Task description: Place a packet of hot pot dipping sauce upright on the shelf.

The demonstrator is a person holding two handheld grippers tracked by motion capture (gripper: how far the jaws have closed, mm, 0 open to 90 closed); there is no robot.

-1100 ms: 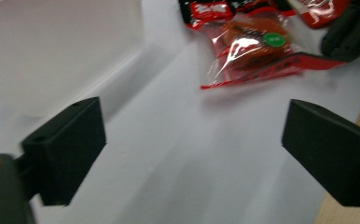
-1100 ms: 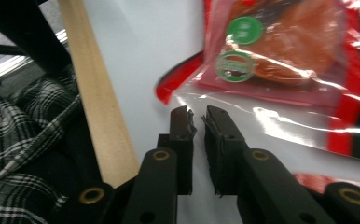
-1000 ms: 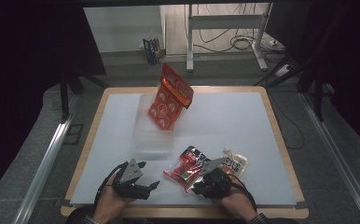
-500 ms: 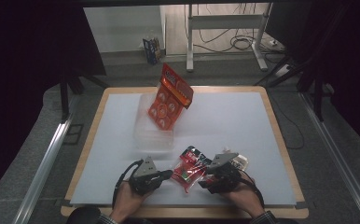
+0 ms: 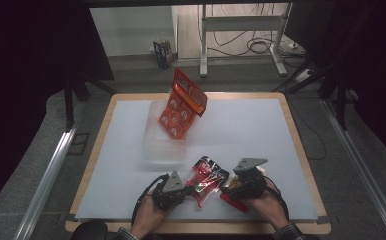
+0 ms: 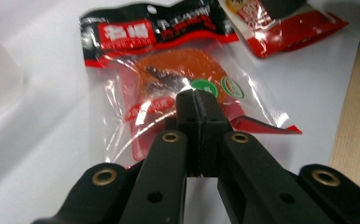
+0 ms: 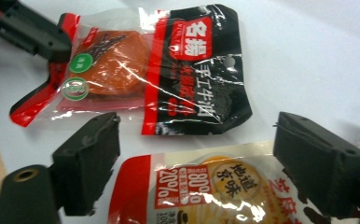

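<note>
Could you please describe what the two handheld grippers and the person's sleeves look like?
Both grippers, left and right, are black, each topped by a grey three-cornered plate. Their jaws are matte black with brass-coloured rivets. A black cable loops from the left one. The cuffs at the bottom edge look checked.

Two hand-held grippers, the left gripper [image 5: 190, 187] and the right gripper [image 5: 229, 187], are built of matte black parts, each topped with a grey three-cornered plate. Seen close, the left gripper's [image 6: 197, 108] jaws are blocky black pads on flat arms set with brass-coloured rivets and small dark screw holes; the right gripper [image 7: 194, 163] has the same square pads and one brass ring. A black cable loops from each tool, and the cuffs at the wrists appear to be checked cloth, though they are too small to be sure.
</note>
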